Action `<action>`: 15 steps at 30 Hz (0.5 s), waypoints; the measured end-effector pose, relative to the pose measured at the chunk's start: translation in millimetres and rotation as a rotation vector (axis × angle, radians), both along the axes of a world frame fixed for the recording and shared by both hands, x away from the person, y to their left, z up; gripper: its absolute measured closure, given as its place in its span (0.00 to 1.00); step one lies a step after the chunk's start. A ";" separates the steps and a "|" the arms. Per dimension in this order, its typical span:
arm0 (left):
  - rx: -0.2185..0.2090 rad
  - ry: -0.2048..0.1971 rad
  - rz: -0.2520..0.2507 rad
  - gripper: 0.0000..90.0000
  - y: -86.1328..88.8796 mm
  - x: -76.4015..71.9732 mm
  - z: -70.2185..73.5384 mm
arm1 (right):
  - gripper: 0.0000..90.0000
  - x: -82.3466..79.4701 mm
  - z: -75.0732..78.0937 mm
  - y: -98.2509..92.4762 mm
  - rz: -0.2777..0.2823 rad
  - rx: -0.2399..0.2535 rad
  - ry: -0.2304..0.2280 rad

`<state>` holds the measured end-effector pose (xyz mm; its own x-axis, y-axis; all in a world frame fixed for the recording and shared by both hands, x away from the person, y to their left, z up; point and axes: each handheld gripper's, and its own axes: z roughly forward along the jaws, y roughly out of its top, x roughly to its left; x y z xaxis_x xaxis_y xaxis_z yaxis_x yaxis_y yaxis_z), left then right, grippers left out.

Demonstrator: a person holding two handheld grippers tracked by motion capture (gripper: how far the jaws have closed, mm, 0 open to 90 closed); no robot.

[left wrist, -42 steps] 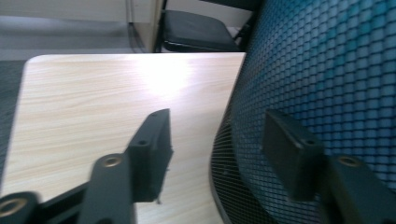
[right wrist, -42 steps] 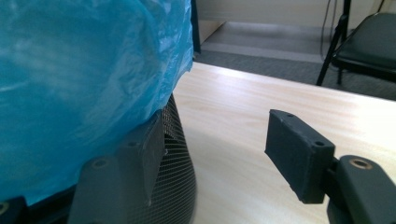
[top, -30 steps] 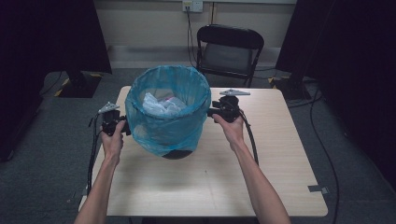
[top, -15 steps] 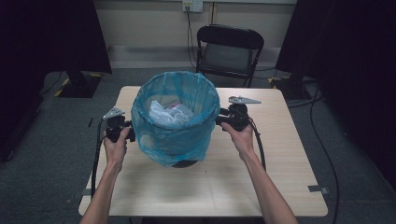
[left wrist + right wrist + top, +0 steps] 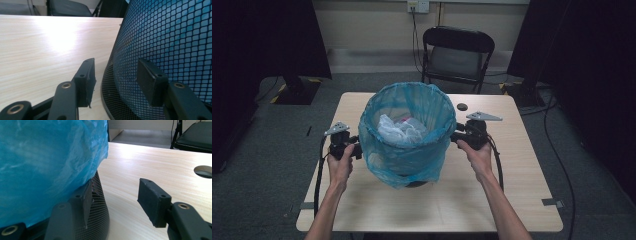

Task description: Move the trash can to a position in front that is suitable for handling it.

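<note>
As the bin [image 5: 404,135] slides from mid-table toward the lower centre of the high view compared with a second ago, it looks like a two-sided carry toward the person. Left gripper [image 5: 116,81] and right gripper [image 5: 113,203] both gape, pressing its sides. Close up, black mesh [image 5: 160,42] and the blue bag [image 5: 47,162] show; above, white trash [image 5: 399,130].
</note>
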<state>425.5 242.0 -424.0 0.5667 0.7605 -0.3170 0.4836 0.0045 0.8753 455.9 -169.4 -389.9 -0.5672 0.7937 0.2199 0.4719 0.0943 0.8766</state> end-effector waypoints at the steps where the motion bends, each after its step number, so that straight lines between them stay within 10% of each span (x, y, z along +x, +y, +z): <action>1: -0.001 0.001 -0.002 0.54 -1.1 -0.2 -0.2 | 0.49 -2.9 -1.3 -3.7 -0.001 0.010 -0.003; 15: 0.030 -0.008 -0.082 0.52 -15.3 -17.8 3.7 | 0.51 -32.3 -6.4 -24.7 -0.007 0.056 -0.018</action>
